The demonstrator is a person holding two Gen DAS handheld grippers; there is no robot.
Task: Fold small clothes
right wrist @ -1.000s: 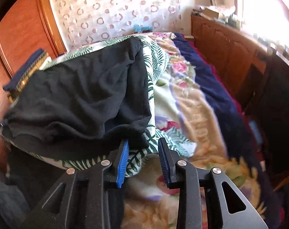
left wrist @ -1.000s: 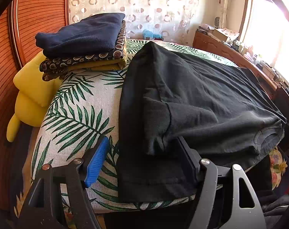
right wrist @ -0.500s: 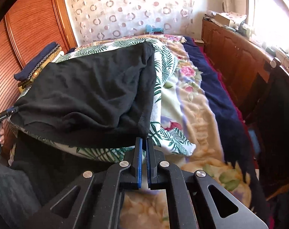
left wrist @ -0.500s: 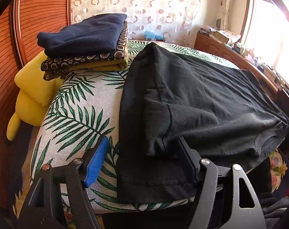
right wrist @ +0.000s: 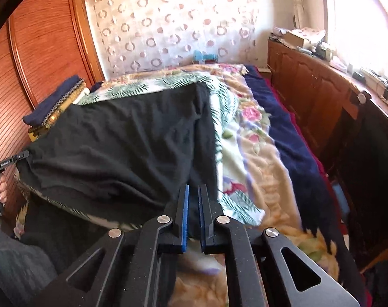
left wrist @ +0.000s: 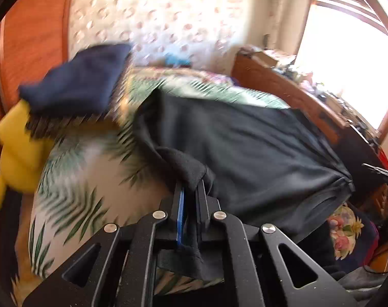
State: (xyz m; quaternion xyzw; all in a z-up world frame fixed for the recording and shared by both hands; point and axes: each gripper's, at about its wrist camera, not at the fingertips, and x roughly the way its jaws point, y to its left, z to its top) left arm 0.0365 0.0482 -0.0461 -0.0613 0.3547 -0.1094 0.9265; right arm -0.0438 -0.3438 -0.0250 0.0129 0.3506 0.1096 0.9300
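On the bed, left tool (left wrist: 190, 192) pinches the black shirt (left wrist: 245, 148); right tool (right wrist: 192, 199), jaws opening, apparently grips its other edge.

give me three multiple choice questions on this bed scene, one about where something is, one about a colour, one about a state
1. Where is the folded pile of clothes?
A. on the leaf-print cover beside the wooden wardrobe
B. on the window sill
C. on the floor

2. What colour is the shirt being folded?
A. yellow
B. black
C. white

3. What is the left gripper doing?
A. hanging wide open over the bed
B. lying on the pile
C. pinching the near edge of the shirt

Answers:
1 A, the pile sits at the bed's far left next to the wardrobe.
2 B, the cloth spread on the bed is black.
3 C, black cloth is bunched between its closed fingers.
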